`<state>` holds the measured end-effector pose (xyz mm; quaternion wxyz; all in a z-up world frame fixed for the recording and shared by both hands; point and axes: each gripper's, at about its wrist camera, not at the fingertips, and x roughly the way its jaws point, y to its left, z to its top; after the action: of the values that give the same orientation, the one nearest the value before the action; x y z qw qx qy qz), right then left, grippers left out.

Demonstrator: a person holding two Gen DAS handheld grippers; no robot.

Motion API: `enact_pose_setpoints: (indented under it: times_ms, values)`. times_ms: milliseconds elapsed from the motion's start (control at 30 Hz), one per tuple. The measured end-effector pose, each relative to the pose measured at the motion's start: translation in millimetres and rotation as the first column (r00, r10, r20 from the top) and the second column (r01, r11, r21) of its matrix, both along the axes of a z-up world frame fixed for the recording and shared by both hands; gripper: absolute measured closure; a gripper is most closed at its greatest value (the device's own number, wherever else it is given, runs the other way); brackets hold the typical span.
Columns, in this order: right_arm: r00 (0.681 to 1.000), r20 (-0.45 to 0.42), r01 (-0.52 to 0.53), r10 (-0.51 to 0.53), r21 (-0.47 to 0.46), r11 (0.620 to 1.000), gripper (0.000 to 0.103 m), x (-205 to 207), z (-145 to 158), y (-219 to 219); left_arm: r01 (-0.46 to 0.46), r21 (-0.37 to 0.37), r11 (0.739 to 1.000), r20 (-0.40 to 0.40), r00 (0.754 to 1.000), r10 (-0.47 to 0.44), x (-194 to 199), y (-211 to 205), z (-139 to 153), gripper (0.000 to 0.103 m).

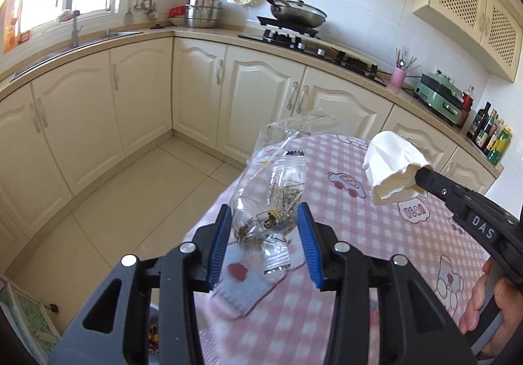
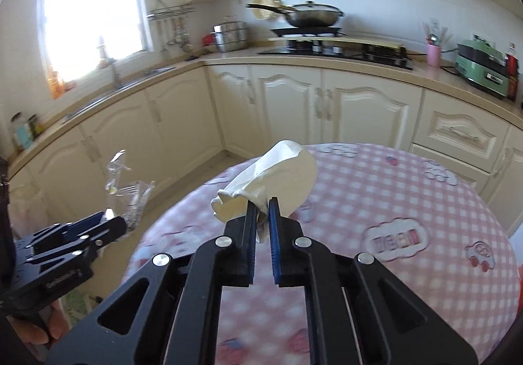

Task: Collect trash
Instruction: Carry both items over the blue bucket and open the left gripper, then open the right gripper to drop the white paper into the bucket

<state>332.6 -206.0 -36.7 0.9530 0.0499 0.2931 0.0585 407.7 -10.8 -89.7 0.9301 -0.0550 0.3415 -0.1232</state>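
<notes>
- Tissue point(image 2: 278, 175) is pinched between the right gripper's point(image 2: 262, 217) nearly closed fingers and sticks out past the tips, lifted off the table point(image 2: 408, 201).
- Wrapper point(image 1: 271, 195), clear crumpled plastic with some print, sits between the left gripper's point(image 1: 265, 227) blue pads point(image 1: 307, 244), which grip its lower part; most of it rises beyond the fingertips.
- Below both pairs of fingers lies the table under a pink checked cloth with cartoon prints; nothing stands between either gripper and its load.
- Far beyond the fingers run cream cabinets point(image 2: 287, 110), a stove point(image 2: 333, 49) with a pan point(image 2: 310, 16), and a steel pot point(image 1: 202, 13).
- Right of the right fingers stand a pink cup point(image 2: 434, 54) and a green cooker point(image 2: 480, 65).
- The tissue is white, soft and creased, bunched at the grip and puffed out above.
</notes>
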Motion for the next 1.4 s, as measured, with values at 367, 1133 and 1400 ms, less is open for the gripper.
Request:
enact_pose_setpoints:
  times_ms: [367,1133,1400]
  values:
    - [0.953,-0.031,-0.303,0.303,0.016,0.953,0.096,-38.4,-11.9,159.4,-0.187,-0.017,0.982,-0.025,0.982,0.187,-75.6,132.4,-13.4,0.063]
    - [0.871,-0.322,-0.387,0.371,0.014,0.922,0.096,-3.0,-162.7,290.8,-0.346,-0.023,0.938,-0.353,0.881,0.316,-74.8,267.3,-197.3,0.059]
    - [0.86,-0.364,-0.377,0.357,0.016,0.926,0.096,1.3,-185.4,294.2,-0.36,-0.003,0.933,-0.38,0.864,0.332,-68.8,275.4,-216.5,0.044]
